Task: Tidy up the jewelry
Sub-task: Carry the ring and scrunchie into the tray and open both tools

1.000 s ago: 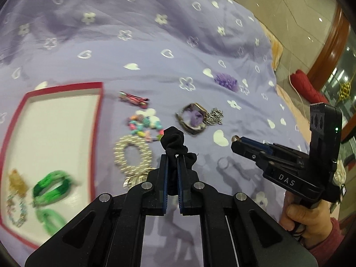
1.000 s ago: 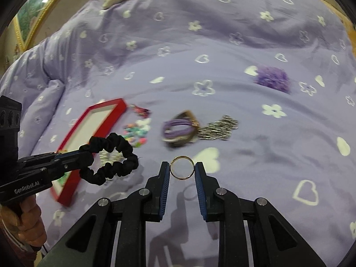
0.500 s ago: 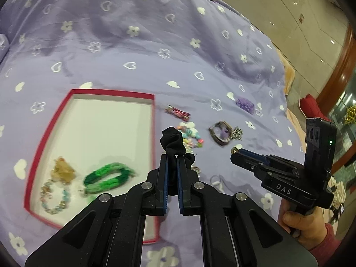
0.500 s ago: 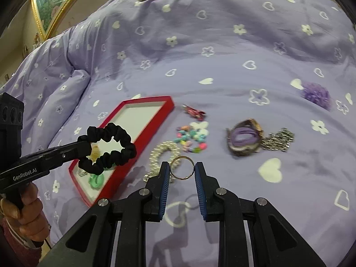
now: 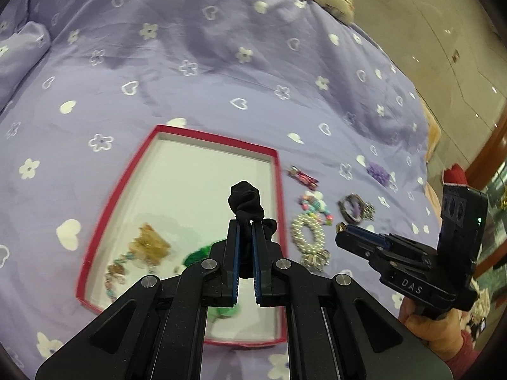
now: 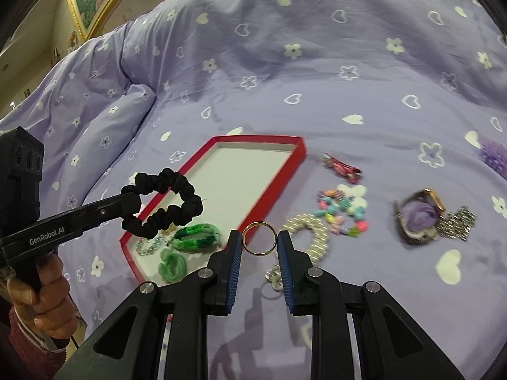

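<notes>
My left gripper [image 5: 244, 223] is shut on a black fabric scrunchie [image 5: 245, 201], hanging above the red-rimmed white tray [image 5: 207, 139]. From the right wrist view the same scrunchie [image 6: 164, 201] dangles from the left gripper [image 6: 131, 204] over the tray [image 6: 253, 138]. My right gripper [image 6: 259, 243] is shut on a thin gold ring [image 6: 259, 242], held in the air just right of the tray's near corner. In the left wrist view the right gripper [image 5: 340, 231] shows only the ring's edge [image 5: 340, 228].
In the tray lie green woven bands [image 6: 196, 237], a bead bracelet [image 6: 149, 247] and an amber piece [image 5: 149, 243]. On the purple bedspread right of it: a pearl bracelet [image 6: 312, 237], coloured beads [image 6: 342, 213], a pink clip [image 6: 340, 166], a watch with purple band [image 6: 418, 217], a purple flower [image 6: 492, 155].
Both grippers have swung left across the bed with their loads. The tray, earlier off to the left, now sits under the left gripper, and the loose jewelry has slid to the right.
</notes>
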`<state>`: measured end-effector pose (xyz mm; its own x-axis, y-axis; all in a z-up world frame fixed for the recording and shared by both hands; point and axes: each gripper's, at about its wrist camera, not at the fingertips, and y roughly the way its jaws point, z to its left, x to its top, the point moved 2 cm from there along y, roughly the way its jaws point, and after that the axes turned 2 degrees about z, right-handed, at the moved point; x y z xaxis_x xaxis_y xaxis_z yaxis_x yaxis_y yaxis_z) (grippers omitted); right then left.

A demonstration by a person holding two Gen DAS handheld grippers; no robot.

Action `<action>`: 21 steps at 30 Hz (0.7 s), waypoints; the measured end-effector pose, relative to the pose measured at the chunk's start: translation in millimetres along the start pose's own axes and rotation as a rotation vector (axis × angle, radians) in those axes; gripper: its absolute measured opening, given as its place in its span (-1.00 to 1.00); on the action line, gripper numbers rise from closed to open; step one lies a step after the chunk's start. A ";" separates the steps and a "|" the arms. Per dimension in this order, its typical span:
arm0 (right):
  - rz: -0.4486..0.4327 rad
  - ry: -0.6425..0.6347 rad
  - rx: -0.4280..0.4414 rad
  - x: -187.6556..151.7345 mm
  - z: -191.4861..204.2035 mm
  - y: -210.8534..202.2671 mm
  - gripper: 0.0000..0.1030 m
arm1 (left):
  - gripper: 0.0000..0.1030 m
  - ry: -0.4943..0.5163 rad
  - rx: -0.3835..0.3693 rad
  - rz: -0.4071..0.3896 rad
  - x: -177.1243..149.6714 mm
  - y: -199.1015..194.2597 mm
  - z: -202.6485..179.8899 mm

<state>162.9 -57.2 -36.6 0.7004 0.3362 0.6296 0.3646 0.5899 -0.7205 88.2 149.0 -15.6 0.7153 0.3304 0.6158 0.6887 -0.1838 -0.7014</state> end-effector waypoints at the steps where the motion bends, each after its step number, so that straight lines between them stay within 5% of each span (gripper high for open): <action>1: 0.002 -0.005 0.005 1.6 3.0 3.0 -0.55 | -0.89 -0.013 -0.001 0.000 1.6 0.5 5.9; 21: 0.160 -0.194 0.023 28.7 58.6 105.3 -0.55 | -0.89 -0.134 0.043 0.108 20.7 65.4 80.0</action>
<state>185.4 57.6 -77.4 0.6166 0.5600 0.5534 0.2427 0.5334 -0.8103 138.6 217.9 -77.5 0.7607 0.4316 0.4849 0.6010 -0.1861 -0.7773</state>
